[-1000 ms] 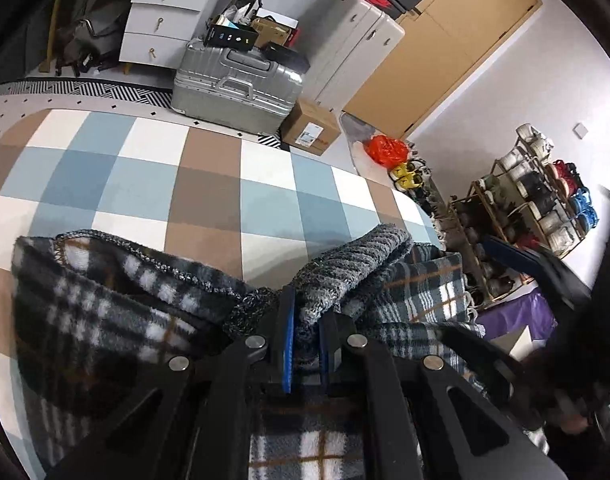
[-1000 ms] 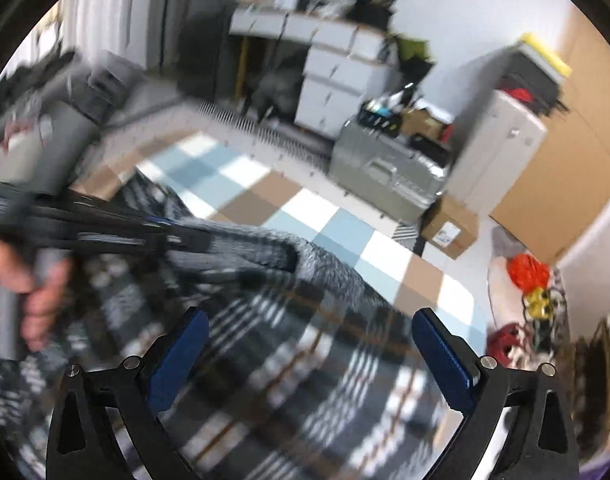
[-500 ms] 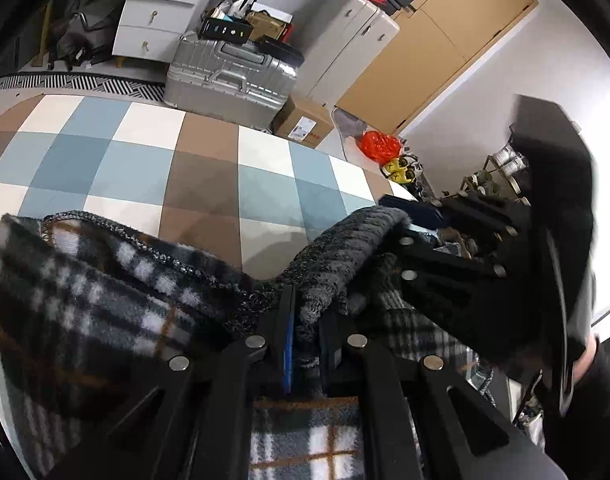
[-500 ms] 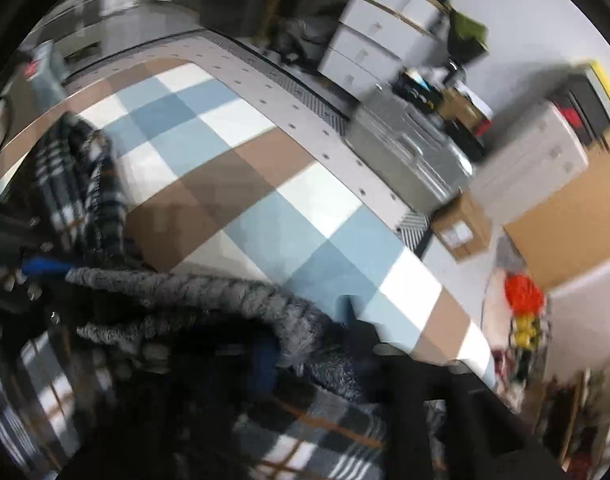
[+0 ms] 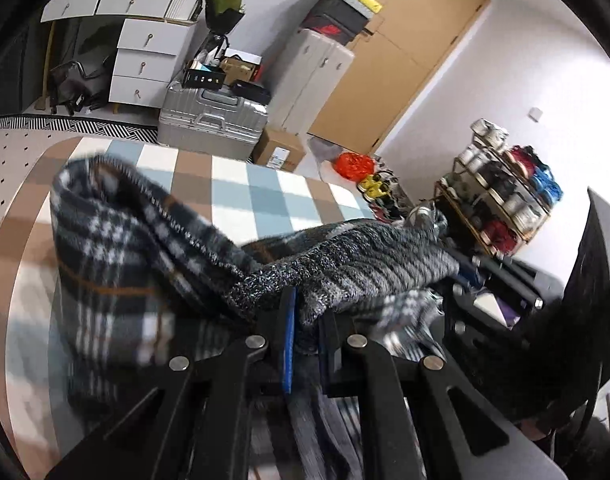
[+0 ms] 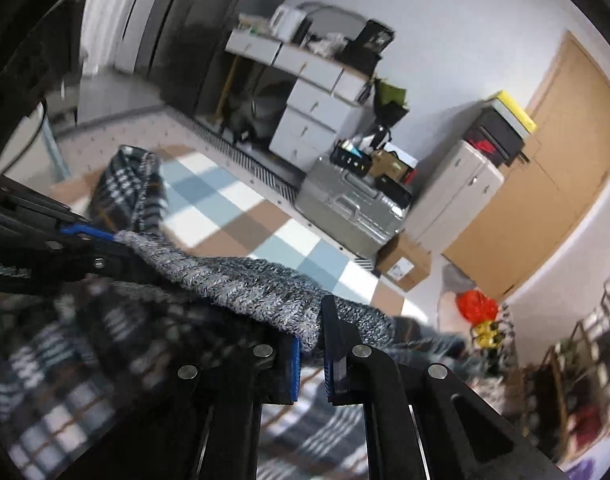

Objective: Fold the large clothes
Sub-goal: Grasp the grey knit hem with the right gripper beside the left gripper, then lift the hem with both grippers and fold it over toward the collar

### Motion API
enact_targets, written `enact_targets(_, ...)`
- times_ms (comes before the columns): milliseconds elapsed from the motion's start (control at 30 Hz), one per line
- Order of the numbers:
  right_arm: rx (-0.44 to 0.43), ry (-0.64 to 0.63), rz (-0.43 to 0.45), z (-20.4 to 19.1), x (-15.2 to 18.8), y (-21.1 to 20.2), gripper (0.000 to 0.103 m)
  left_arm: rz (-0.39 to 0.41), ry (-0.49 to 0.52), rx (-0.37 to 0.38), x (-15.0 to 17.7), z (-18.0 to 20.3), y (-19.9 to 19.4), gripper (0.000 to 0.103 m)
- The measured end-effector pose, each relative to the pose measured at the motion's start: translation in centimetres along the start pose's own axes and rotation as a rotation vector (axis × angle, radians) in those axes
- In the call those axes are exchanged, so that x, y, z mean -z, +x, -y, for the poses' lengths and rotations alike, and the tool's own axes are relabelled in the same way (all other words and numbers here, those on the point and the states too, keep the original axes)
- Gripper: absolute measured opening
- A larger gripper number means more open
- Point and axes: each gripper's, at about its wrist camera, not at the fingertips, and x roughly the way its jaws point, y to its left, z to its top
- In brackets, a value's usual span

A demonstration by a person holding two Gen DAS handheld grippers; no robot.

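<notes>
The right gripper (image 6: pixel 309 350), open a second ago, now pinches the grey knit hem of the plaid garment (image 5: pixel 117 256) alongside the clamped left gripper (image 5: pixel 305 320), lifting it, probably mid-fold, above the checked mat (image 5: pixel 241 188).

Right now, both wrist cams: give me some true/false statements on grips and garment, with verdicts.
1. The left gripper is shut on the grey knit hem. True.
2. The right gripper is open and empty. False: it is shut on the same knit hem.
3. The plaid garment lies flat on the checked mat. False: it is lifted and draped.
4. A silver suitcase stands beyond the mat. True.
</notes>
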Motion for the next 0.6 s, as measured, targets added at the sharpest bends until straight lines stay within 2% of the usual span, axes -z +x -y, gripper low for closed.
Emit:
enact_targets(167,-0.03,0.069,0.018,-3.8,5.9,-5.7,0.008,-0.076,-0.074,0.06,4.6,-0.6,-1.7,0.004)
enact_targets(267,-0.063,0.136,0.004,-5.5,9.1,-7.3,0.008,-0.133,-0.132,0.074,7.2,-1.4,-1.5,0.004)
enact_targets(533,-0.154,0.336,-0.137,-8.0,14.2,-6.5,0.01,-0.25,-0.206,0.042,10.7,-2.6,0.5,0.004)
enact_targets(600,-0.159,0.344,-0.161,-8.5,14.9,-6.2,0.018,-0.291,-0.218,0.051,11.5,-2.3,0.1,0.005)
